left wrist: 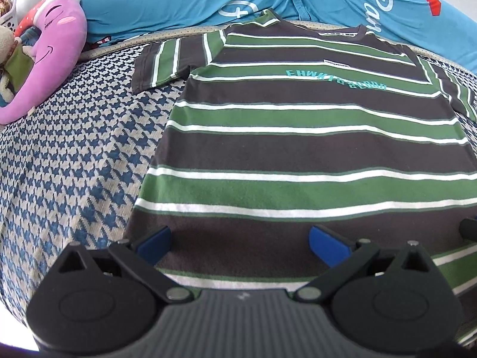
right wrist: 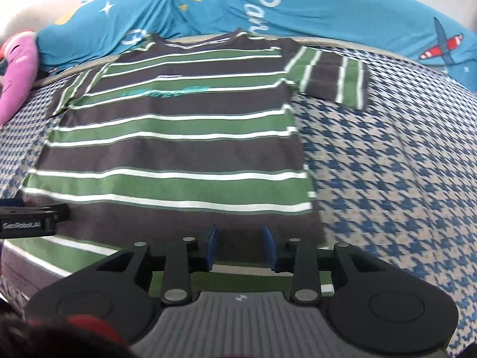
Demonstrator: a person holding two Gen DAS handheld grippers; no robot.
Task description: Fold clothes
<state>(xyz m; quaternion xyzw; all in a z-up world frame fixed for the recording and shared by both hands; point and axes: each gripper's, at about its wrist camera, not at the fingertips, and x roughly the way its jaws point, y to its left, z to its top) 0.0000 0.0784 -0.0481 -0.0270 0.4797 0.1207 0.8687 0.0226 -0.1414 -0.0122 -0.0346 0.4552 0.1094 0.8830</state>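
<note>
My left gripper (left wrist: 240, 243) hangs spread wide and my right gripper (right wrist: 240, 249) narrower but gripping nothing, both over the near hem of the striped T-shirt (left wrist: 298, 149). The hem appears turned up, a first fold perhaps begun. Beyond, the shirt lies flat on the houndstooth bedspread (left wrist: 74, 164), sleeves out, collar toward the blue quilt (left wrist: 179, 3); most folding remains

Left tongs (left wrist: 240, 240) gape wide — right tongs (right wrist: 240, 246) narrower, both angled down.
</note>
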